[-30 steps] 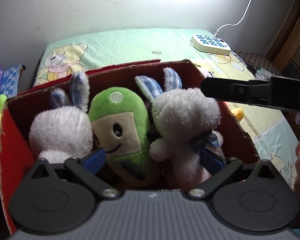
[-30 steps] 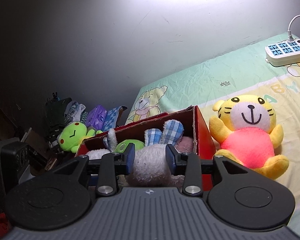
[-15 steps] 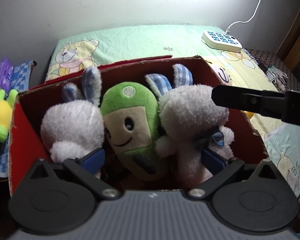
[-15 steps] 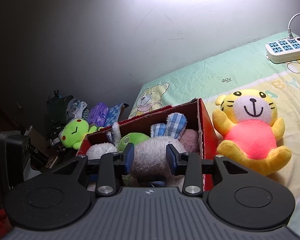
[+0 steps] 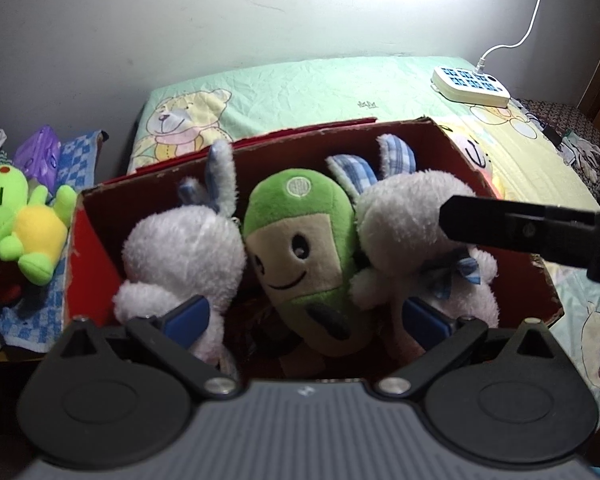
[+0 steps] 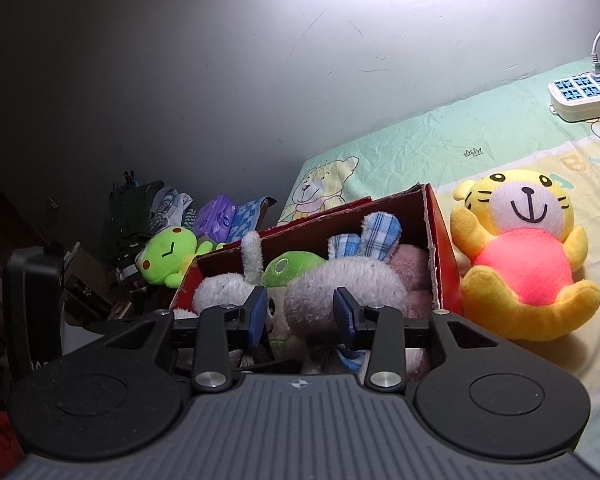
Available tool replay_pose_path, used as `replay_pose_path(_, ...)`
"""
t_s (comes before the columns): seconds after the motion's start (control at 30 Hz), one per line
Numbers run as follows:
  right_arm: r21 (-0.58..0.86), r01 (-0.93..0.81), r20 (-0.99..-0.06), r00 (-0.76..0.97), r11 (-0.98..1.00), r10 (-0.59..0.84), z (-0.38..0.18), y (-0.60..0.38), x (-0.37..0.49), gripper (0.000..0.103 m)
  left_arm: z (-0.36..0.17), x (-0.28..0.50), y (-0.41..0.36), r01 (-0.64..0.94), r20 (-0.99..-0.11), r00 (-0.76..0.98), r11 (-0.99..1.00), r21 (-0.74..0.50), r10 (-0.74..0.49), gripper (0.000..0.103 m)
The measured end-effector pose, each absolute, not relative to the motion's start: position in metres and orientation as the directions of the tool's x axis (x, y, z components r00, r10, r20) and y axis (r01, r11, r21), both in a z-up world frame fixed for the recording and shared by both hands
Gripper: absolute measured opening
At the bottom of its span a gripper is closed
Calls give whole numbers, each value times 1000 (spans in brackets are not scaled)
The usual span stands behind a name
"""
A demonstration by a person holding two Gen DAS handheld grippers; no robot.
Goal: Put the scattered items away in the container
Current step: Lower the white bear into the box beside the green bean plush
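Red cardboard box (image 5: 85, 256) on the bed, packed with two white plush rabbits (image 5: 188, 248) flanking a green plush bean toy (image 5: 304, 240). Yellow-and-pink plush tiger (image 6: 524, 256) outside, at the box's 3 o'clock. Left gripper (image 5: 306, 316) spread wide, empty. Right gripper (image 6: 300, 312) parted, gripping nothing.
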State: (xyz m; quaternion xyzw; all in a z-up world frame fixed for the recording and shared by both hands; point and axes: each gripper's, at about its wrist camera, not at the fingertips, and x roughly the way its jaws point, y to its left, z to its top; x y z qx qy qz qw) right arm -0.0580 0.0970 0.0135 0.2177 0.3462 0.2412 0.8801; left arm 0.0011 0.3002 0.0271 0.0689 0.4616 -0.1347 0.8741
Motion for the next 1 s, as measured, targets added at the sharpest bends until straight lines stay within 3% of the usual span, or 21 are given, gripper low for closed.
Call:
replay_pose_path(0.5, 530, -229, -545, 646, 816, 535, 4, 99, -62, 40, 25, -2, 303, 253, -825, 559, 965, 75, -83, 102)
replay_pose_path(1.0, 537, -234, -517, 668, 810, 536, 14, 97, -78, 43, 31, -14, 302, 245, -825, 557, 968, 55, -95, 102)
